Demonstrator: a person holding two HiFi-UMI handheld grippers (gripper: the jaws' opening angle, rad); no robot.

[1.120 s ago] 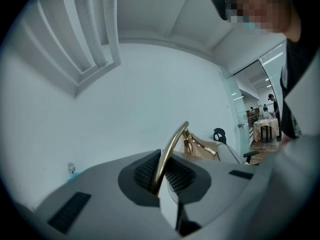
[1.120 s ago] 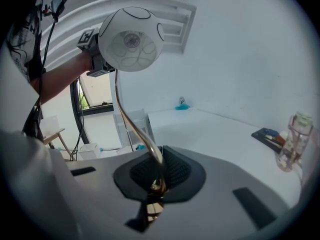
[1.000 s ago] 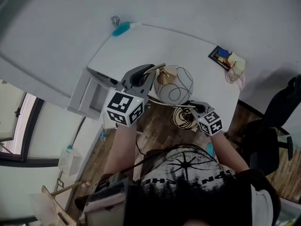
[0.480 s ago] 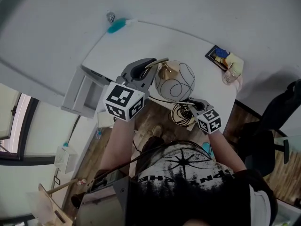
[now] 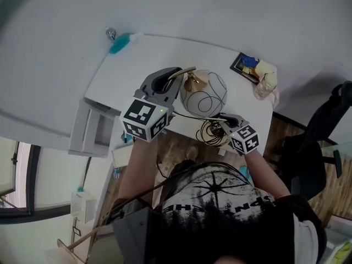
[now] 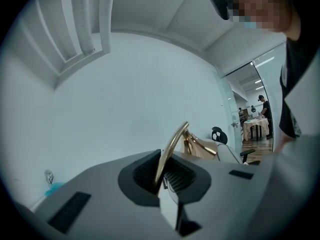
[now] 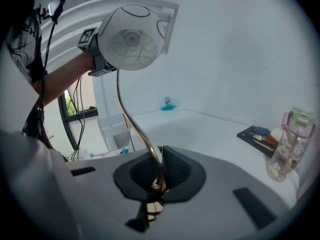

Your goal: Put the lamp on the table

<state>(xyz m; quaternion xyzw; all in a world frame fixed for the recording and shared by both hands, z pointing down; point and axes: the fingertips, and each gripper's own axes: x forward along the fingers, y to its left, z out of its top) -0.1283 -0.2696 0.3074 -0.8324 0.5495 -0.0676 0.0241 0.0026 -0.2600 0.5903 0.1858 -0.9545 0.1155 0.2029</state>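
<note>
Left gripper [image 6: 162, 178]: fingers clamped on the lamp's [image 5: 203, 94] gold stem. Right gripper [image 7: 157, 178]: fingers clamped on its lower curve. In the last second the globe has crossed the worktop's [image 5: 159, 54] near edge. It isn't set down; I judge lowering comes next.

Left tongs [image 5: 168, 81] and right tongs [image 5: 225, 121] pinched closed, forearms outstretched

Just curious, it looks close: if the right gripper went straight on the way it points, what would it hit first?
Probably the white table top, slightly below and ahead; depth is unclear.
</note>
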